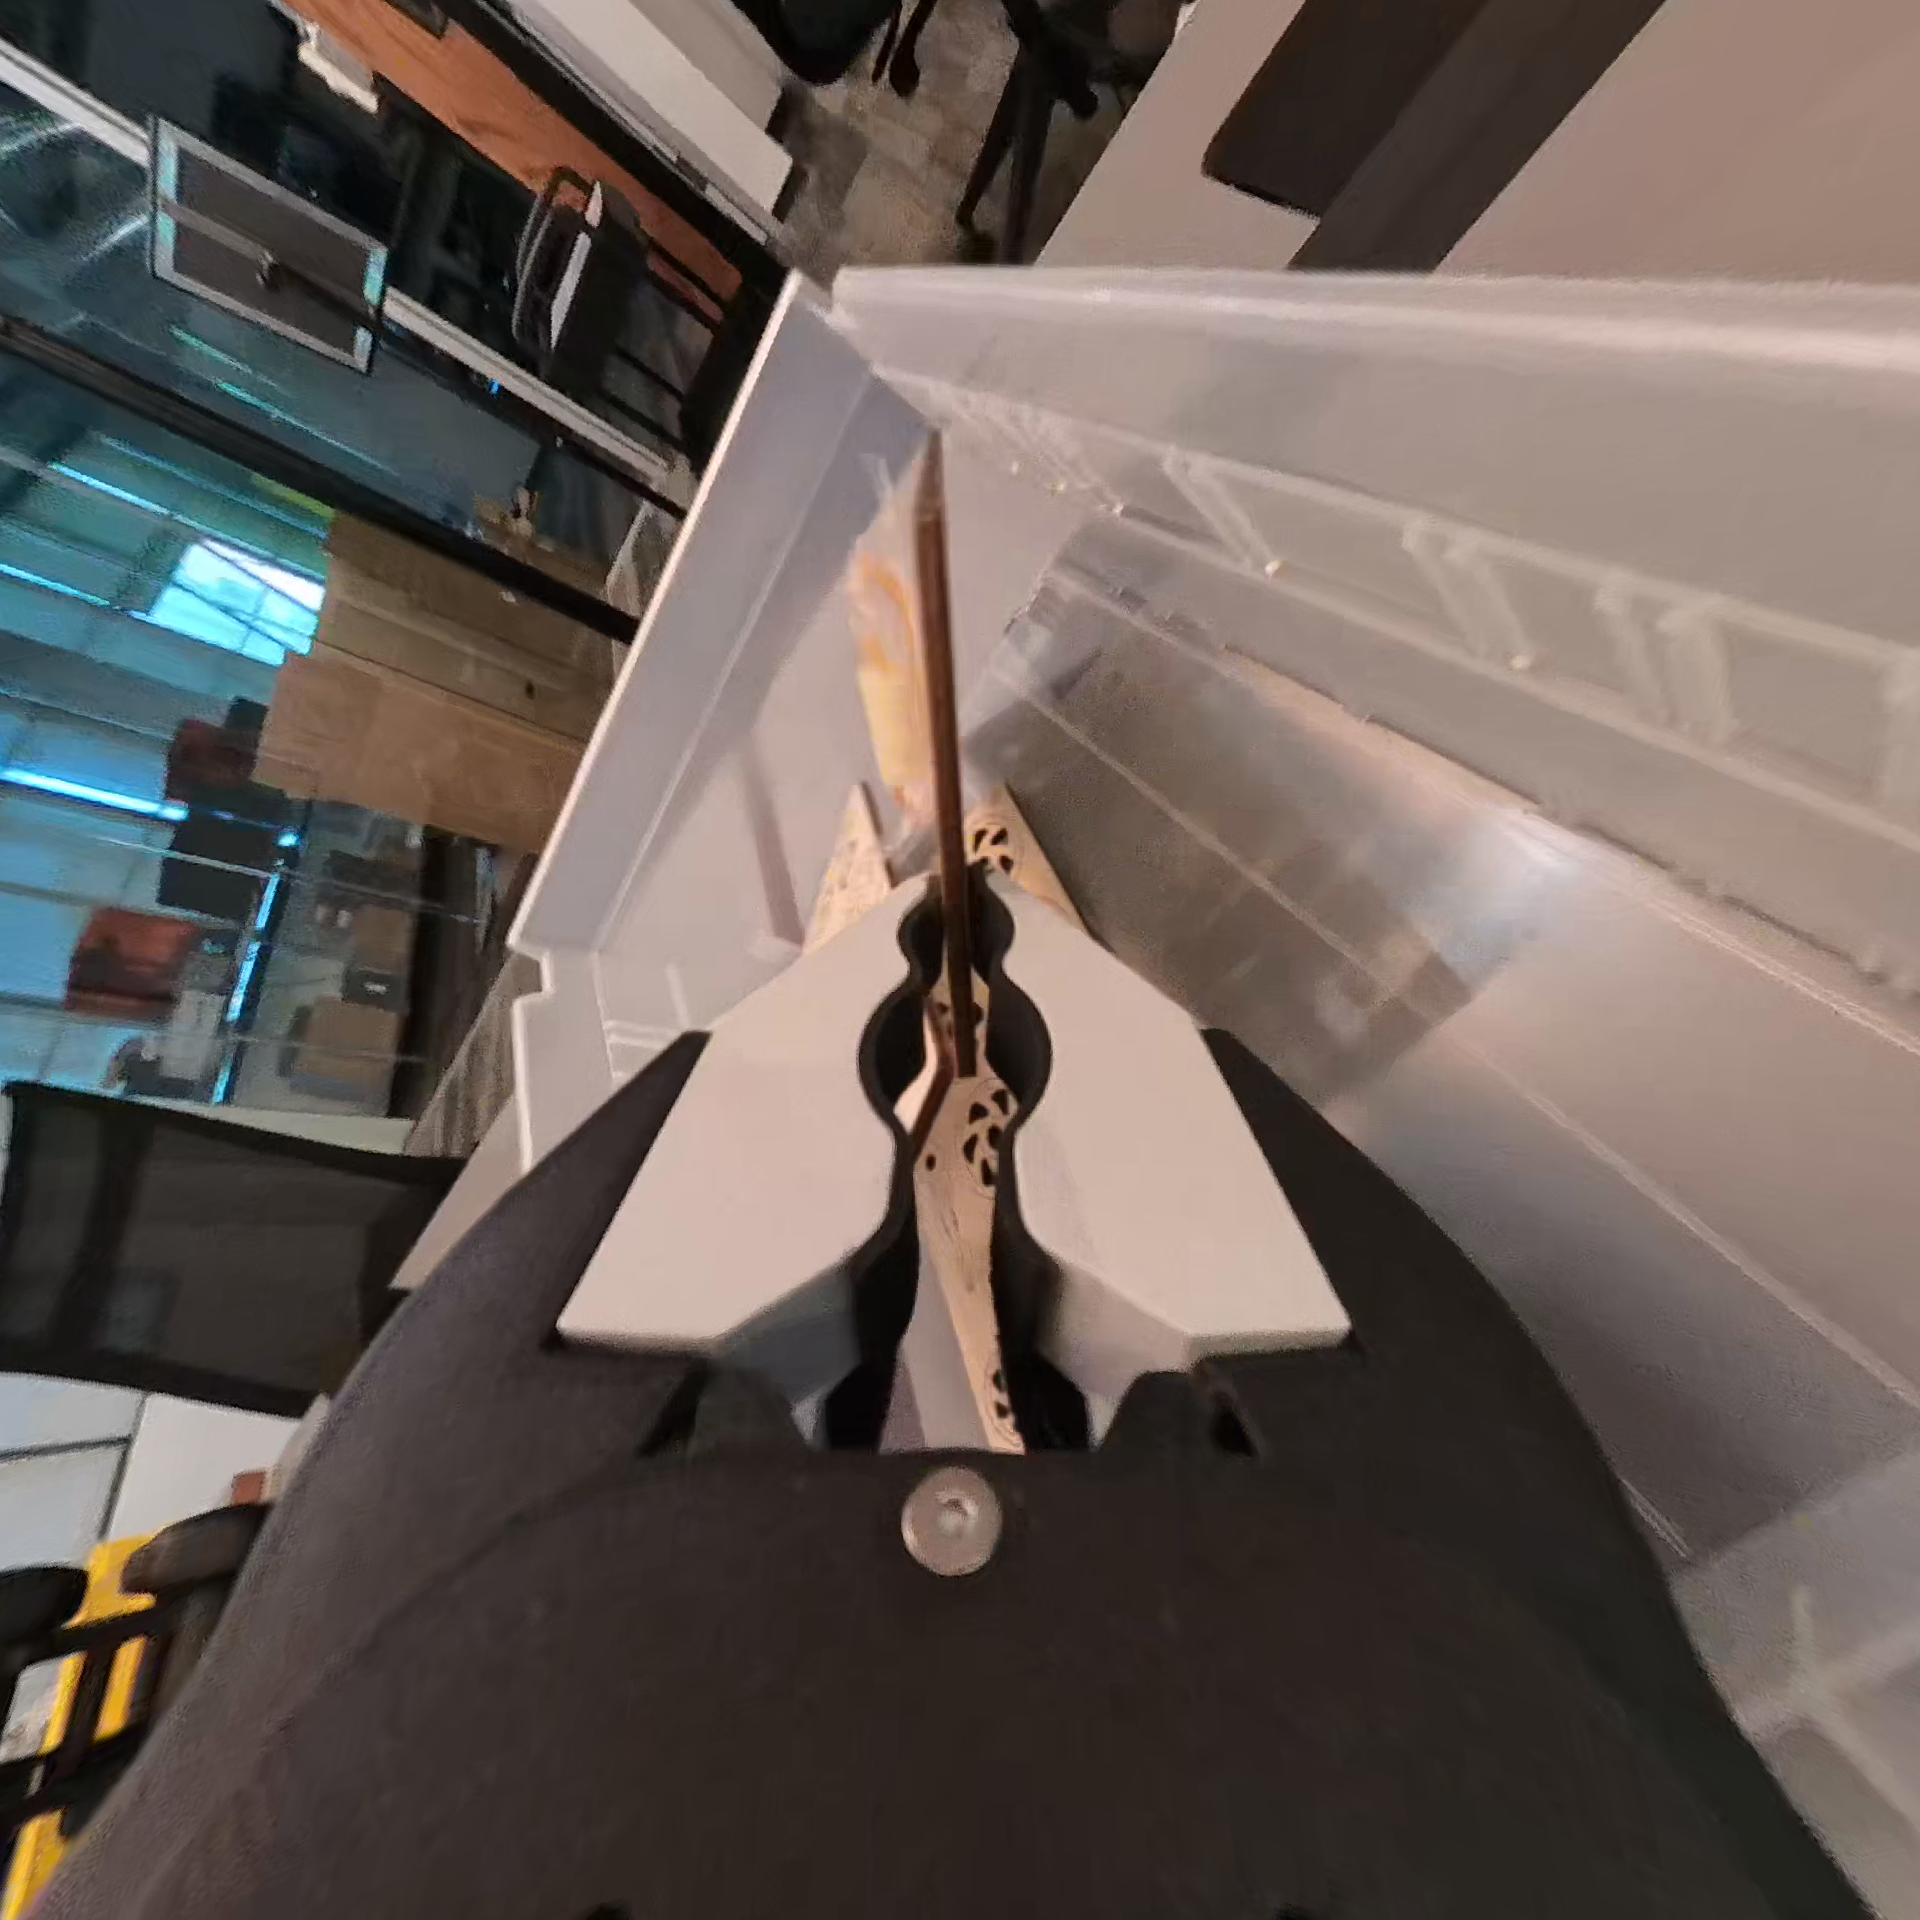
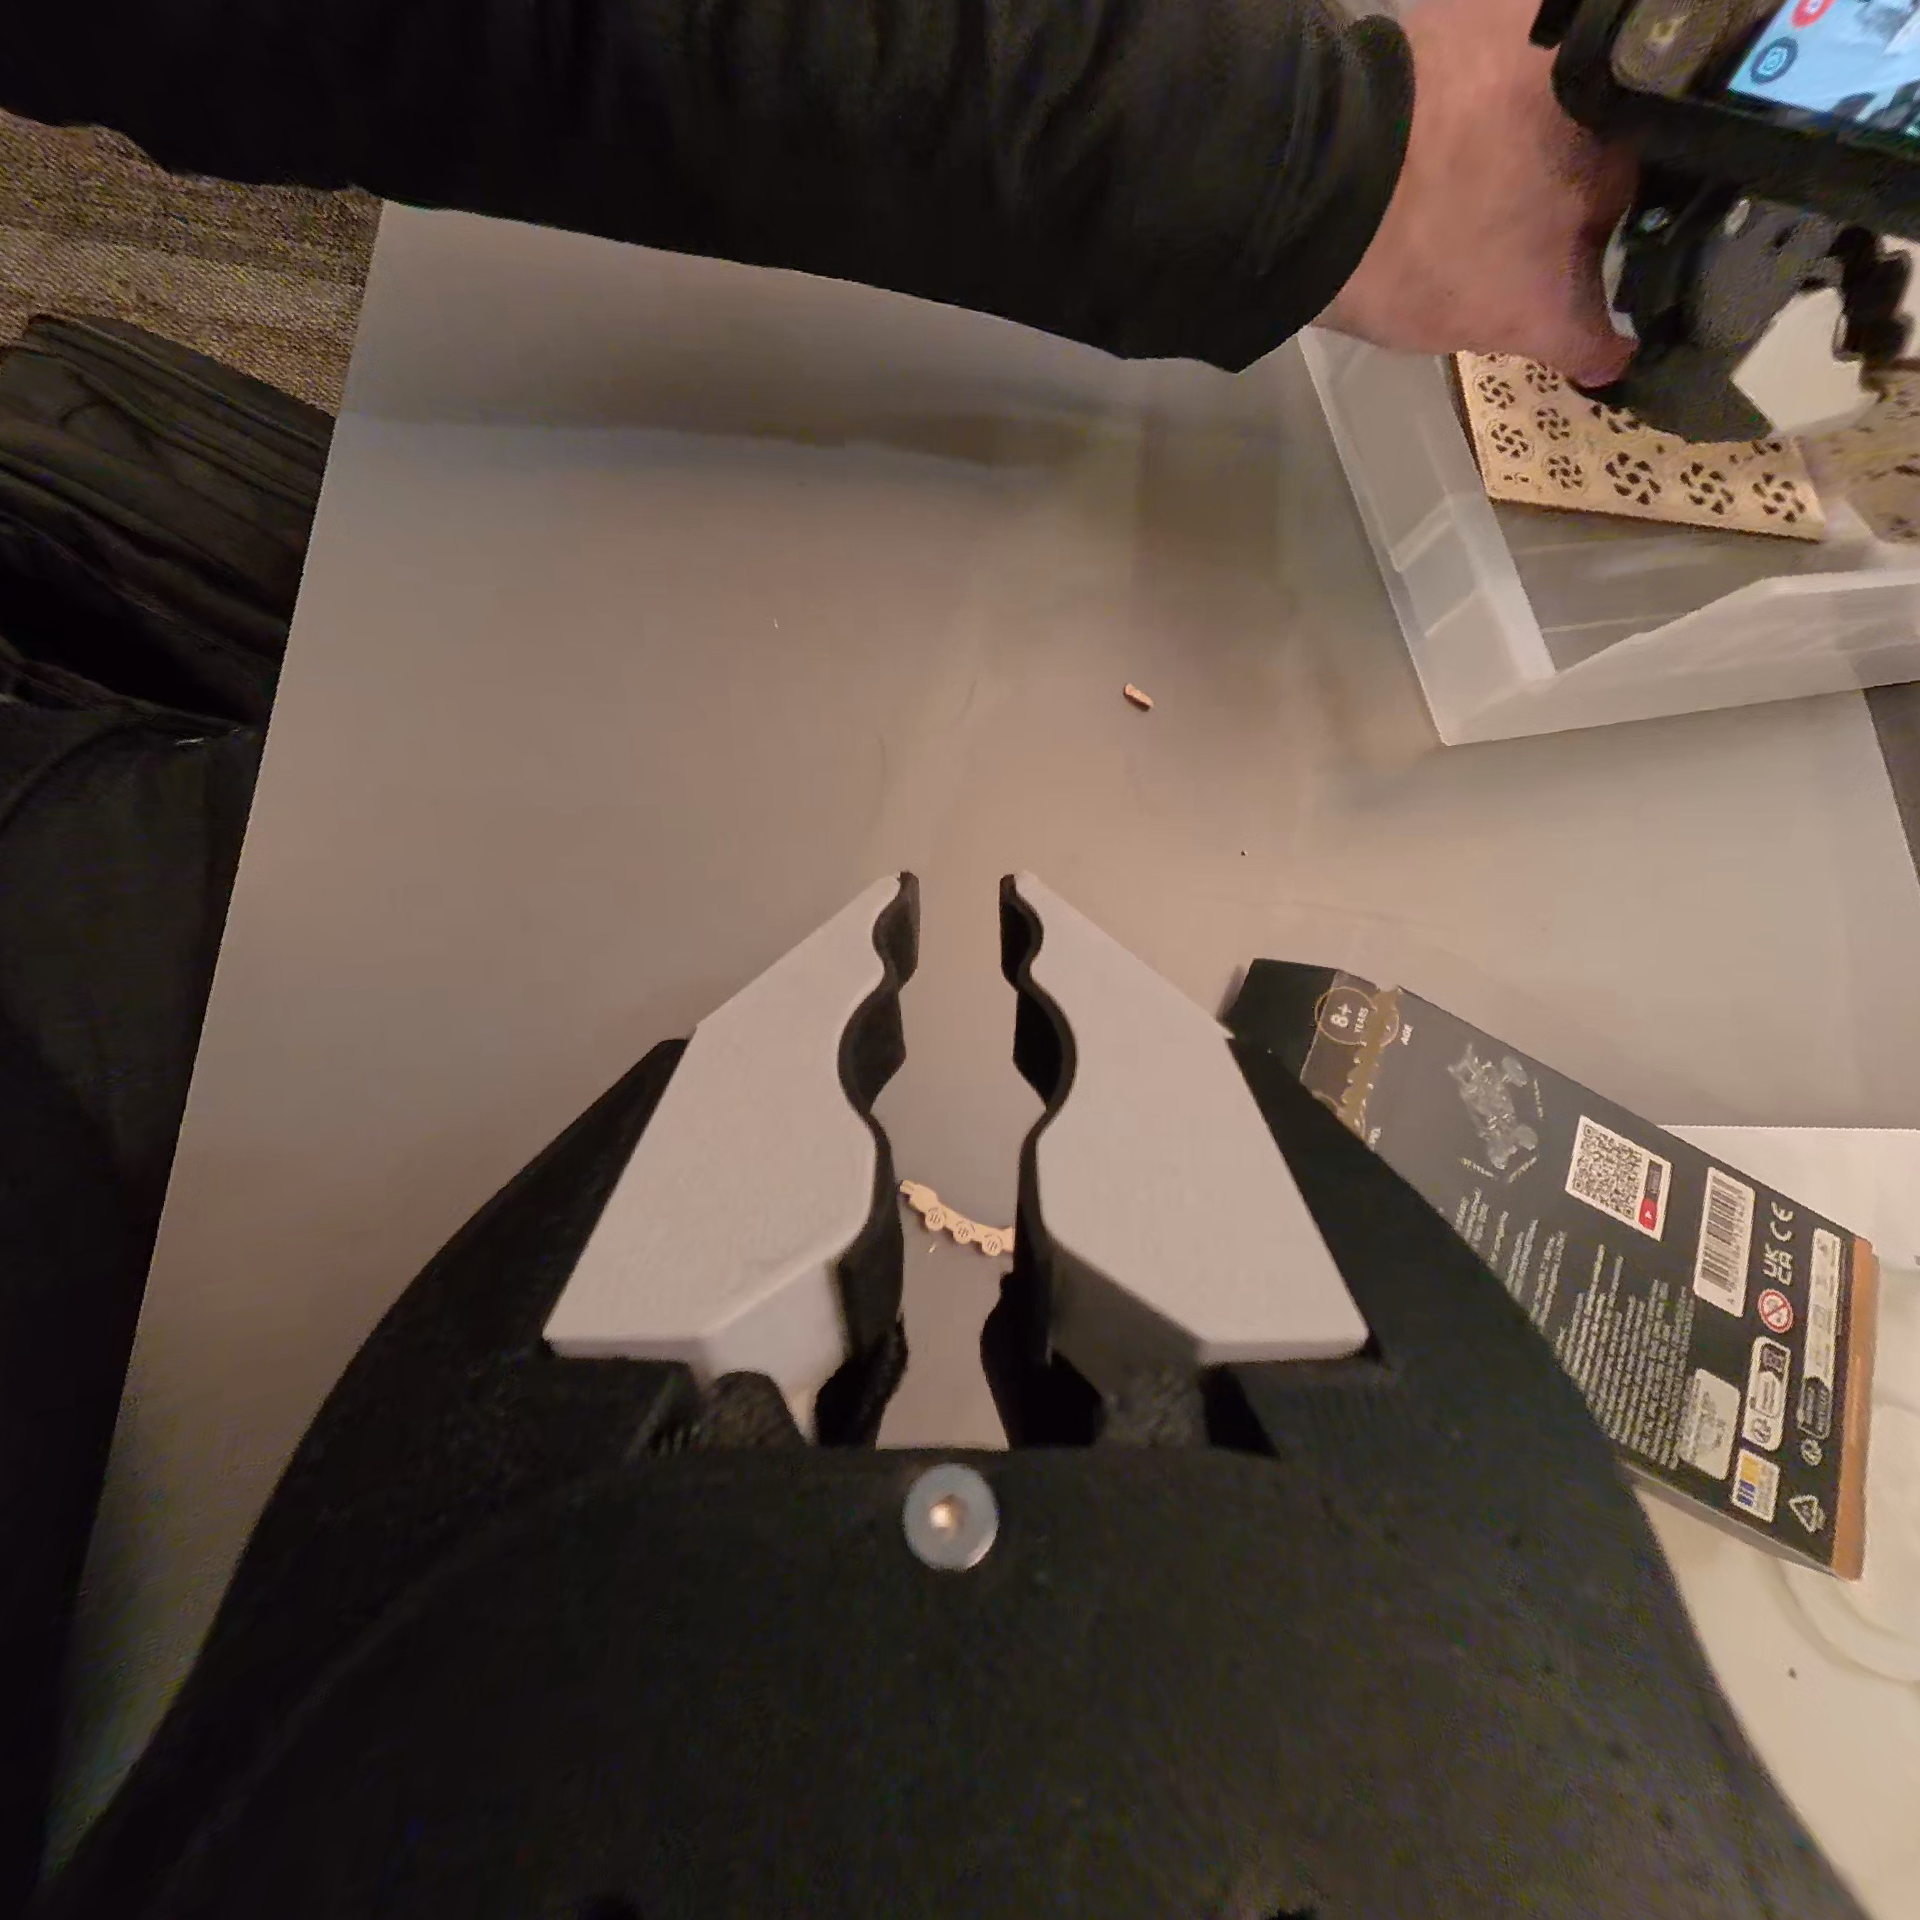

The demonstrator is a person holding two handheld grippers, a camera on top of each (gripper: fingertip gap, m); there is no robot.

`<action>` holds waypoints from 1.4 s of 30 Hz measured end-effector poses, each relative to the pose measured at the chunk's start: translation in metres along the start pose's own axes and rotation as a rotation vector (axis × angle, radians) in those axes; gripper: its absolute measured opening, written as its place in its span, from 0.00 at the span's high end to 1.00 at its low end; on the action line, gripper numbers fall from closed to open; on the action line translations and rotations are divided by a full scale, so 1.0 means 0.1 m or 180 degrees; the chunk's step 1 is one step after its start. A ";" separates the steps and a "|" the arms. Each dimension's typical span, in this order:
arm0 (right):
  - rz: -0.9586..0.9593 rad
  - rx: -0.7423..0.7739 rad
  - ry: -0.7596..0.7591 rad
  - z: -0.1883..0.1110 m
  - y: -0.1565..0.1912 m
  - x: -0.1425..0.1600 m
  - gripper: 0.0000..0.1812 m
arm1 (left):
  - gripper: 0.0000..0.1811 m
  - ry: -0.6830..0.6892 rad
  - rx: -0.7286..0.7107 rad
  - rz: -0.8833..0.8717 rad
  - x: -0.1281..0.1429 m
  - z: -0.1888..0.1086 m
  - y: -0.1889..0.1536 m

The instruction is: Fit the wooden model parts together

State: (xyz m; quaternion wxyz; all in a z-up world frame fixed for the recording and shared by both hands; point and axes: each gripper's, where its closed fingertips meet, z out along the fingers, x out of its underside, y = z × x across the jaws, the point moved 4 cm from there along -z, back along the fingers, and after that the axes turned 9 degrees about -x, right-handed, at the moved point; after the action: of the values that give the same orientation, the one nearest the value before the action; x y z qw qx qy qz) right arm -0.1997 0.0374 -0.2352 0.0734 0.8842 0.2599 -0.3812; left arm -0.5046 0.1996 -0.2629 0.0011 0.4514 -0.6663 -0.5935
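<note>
My left gripper [image 1: 956, 883] is shut on a thin wooden sheet [image 1: 940, 665] with cut-out patterns. I see the sheet edge-on, and it sticks out ahead of the fingertips inside a clear plastic bin [image 1: 1351, 520]. The right wrist view shows the same gripper [image 2: 1704, 343], held by a hand, on the patterned sheet [image 2: 1621, 468] in the bin [image 2: 1475, 623]. My right gripper [image 2: 958, 883] is open and holds nothing above the grey table [image 2: 623, 623]. A small toothed wooden piece [image 2: 956, 1226] lies on the table below the gap between its fingers.
A black printed box [image 2: 1579, 1247] lies flat to the right of my right gripper. A tiny wooden scrap [image 2: 1139, 696] lies on the table ahead. A black sleeve [image 2: 727, 135] crosses the far side of the table. White paper [image 2: 1849, 1174] lies beside the box. My right fingertips sit around 35 centimetres from my left ones.
</note>
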 end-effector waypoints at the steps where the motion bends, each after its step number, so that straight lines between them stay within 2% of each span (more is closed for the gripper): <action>1: 0.0001 0.0009 0.0013 -0.01 0.00 0.01 0.93 | 0.99 -0.0020 0.0050 -0.0057 -0.02 -0.02 -0.01; 5: 0.0084 -0.0034 -0.0024 -0.07 0.01 0.02 0.92 | 0.99 -0.0291 0.0150 -0.0618 -0.15 -0.21 0.19; 10: 0.0400 -0.0233 -0.0360 -0.23 0.03 -0.04 0.89 | 0.99 -0.0620 0.0717 -0.1933 -0.27 -0.61 0.55; 16: 0.0713 -0.0215 -0.0746 -0.51 -0.07 -0.15 0.83 | 0.99 -0.0858 0.1136 -0.2938 -0.14 -1.00 0.85; 21: 0.0791 -0.0167 -0.0829 -0.64 -0.05 -0.21 0.81 | 0.99 -0.1044 0.1087 -0.3367 0.03 -1.18 1.07; 26: 0.0873 -0.0120 -0.0911 -0.74 0.00 -0.24 0.79 | 0.99 -0.1227 0.1222 -0.3249 -0.05 -1.63 1.15; 30: 0.0909 0.0075 -0.1092 -0.91 -0.07 -0.30 0.74 | 0.99 -0.1267 0.1896 -0.3292 -0.29 -2.17 0.86; 33: 0.0964 0.0248 -0.1300 -1.08 -0.19 -0.40 0.68 | 0.99 -0.1169 0.2426 -0.3282 -0.48 -2.55 0.46; 36: 0.1026 0.0304 -0.1508 -1.14 -0.31 -0.52 0.67 | 0.99 -0.1044 0.2916 -0.3299 -0.59 -2.87 0.02; 40: 0.1200 0.0045 -0.1396 -0.80 -0.42 -0.54 0.64 | 0.99 -0.0906 0.3383 -0.3476 -0.59 -3.12 -0.37; 42: 0.1282 -0.0239 -0.1238 -0.55 -0.41 -0.51 0.64 | 0.99 -0.0883 0.3443 -0.3517 -0.55 -3.17 -0.44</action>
State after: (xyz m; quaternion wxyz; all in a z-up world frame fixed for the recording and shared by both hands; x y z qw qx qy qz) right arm -0.2147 0.0696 -0.1580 0.2289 0.8249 0.0739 -0.5116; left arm -0.2751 -0.0131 -0.1743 -0.5975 0.5770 -0.5357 -0.1521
